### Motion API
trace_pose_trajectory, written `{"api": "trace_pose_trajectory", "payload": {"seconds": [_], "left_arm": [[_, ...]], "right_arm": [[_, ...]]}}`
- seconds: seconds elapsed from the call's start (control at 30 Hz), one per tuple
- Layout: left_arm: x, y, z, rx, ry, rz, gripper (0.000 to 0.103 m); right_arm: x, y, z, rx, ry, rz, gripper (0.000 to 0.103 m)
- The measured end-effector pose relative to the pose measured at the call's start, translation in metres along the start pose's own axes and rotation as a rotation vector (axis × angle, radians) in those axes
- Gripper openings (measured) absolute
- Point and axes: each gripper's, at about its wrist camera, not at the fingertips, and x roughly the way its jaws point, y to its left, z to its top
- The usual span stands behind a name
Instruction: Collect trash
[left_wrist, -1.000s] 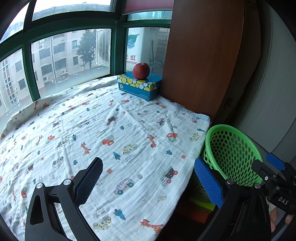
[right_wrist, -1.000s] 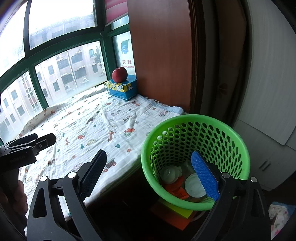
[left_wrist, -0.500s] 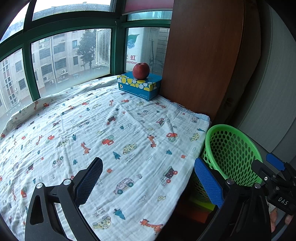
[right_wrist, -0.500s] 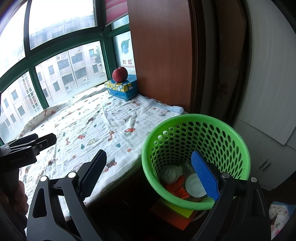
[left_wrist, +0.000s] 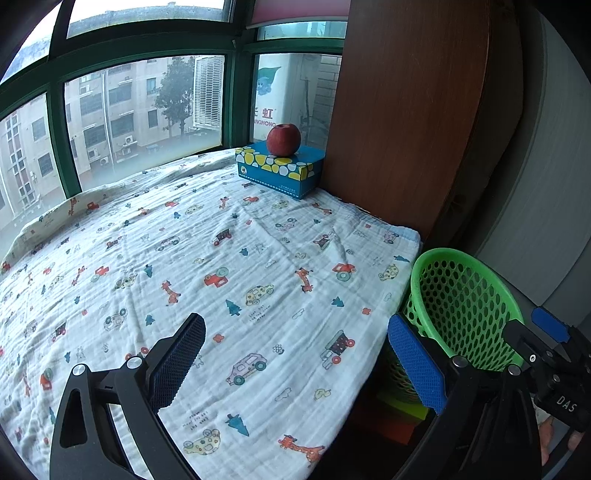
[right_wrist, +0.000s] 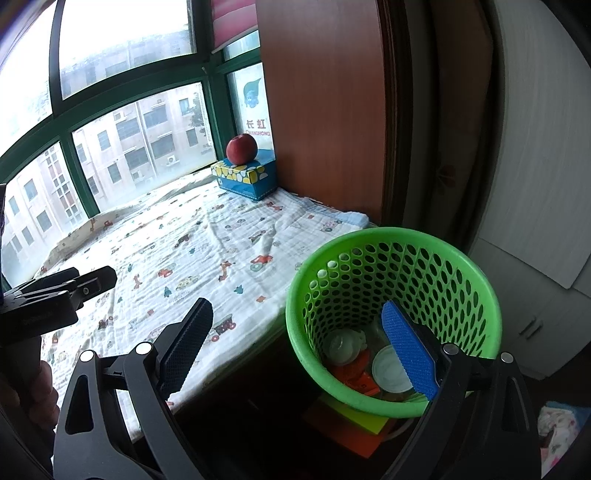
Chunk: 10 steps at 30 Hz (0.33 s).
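A green perforated basket (right_wrist: 476, 280) stands on the floor beside the bed; it also shows in the left wrist view (left_wrist: 461, 295). Inside lie white lids or cups (right_wrist: 388, 369) and orange scraps (right_wrist: 356, 374). My right gripper (right_wrist: 299, 350) is open and empty, hovering over the basket's near rim. My left gripper (left_wrist: 295, 362) is open and empty above the bed's front edge, left of the basket. The patterned blanket (left_wrist: 184, 258) carries no loose trash that I can see.
A red apple (left_wrist: 283, 139) sits on a blue tissue box (left_wrist: 280, 170) at the bed's far corner by the window. A brown wooden panel (left_wrist: 406, 110) rises behind the basket. Yellow and orange boxes (right_wrist: 354, 417) lie under the basket. White cabinets (right_wrist: 535, 184) stand to the right.
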Motion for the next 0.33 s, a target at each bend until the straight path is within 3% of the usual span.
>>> {"api": "trace_pose_trajectory", "payload": {"seconds": [0.33], "left_arm": [[-0.0001,-0.0019,-0.0004,-0.004,0.004,-0.001,0.096]], "right_arm": [[0.0003,0.001,-0.0006,0.001,0.0,0.005,0.092]]}}
